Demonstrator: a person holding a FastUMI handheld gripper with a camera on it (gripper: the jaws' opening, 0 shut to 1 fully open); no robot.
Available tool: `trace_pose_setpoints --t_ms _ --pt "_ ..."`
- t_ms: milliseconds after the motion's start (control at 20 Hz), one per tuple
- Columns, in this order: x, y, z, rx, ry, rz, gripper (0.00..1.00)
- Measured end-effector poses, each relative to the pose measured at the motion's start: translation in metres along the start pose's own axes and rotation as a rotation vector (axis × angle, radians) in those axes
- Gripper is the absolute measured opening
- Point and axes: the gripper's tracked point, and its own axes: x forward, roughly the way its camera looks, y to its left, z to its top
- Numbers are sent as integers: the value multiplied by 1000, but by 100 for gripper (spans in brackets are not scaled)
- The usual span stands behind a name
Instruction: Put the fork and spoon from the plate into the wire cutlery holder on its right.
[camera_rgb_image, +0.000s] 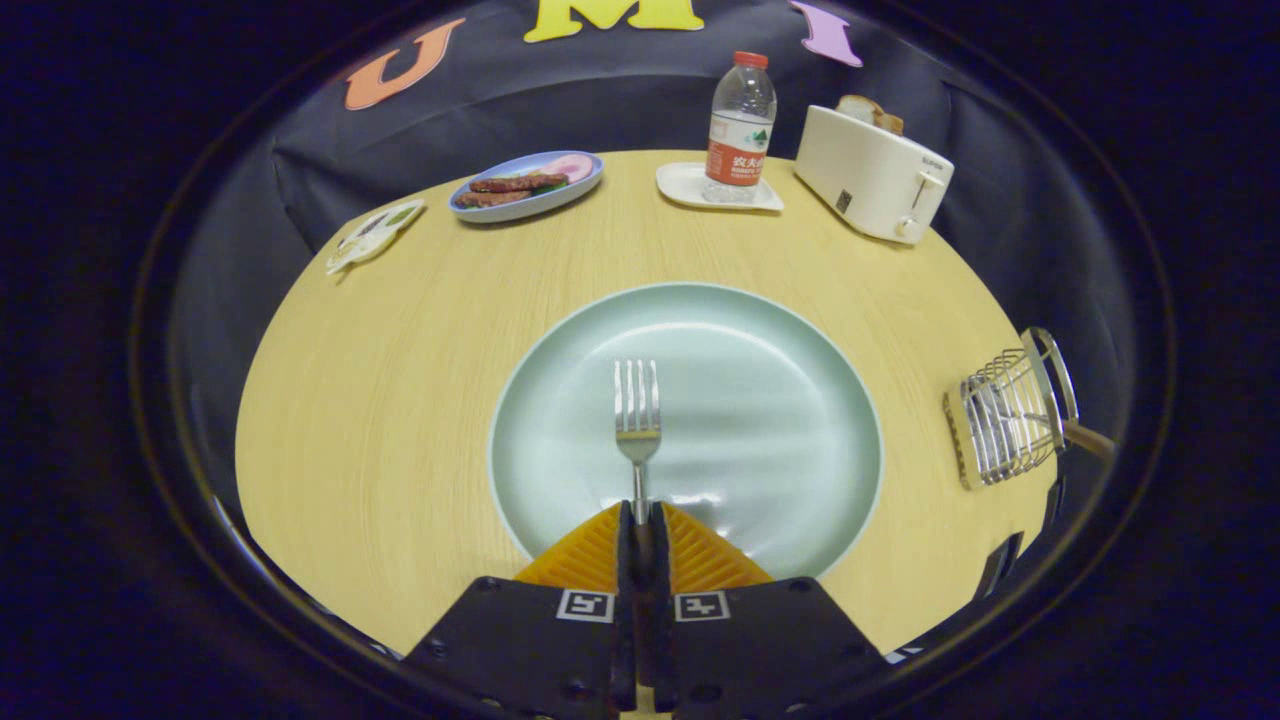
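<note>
Gripper (640, 515) is pinching the fork (637, 415) by its handle over the plate (800, 400), tines toward 12 o'clock. Transfer step; next, probably swinging toward holder (1010, 415) at 3 o'clock.

Shiny metal fork (637, 415) on glossy plate (780, 400) (glazed-looking), matt wood-grain table (400, 380).

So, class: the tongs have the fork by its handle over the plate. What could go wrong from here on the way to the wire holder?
1. The tongs pinch only the end of the fork, so it may swivel or slip out and drop onto the plate.
2. The wire cutlery holder sits near the table edge; a nudge from the fork could push it off.
3. Its gaps are narrow, so the tines may catch on a wire.
</note>
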Motion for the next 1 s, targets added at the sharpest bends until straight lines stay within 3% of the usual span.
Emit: trace_pose_setpoints --t_ms 50,450,700,1000 --pt "-1 -2 0 -29 4 -11 1" --pt "-48 -27 35 -116 -44 -63 1" --pt "-104 -42 67 -113 -58 -17 0" --pt "-148 -121 91 -101 -36 -20 1"
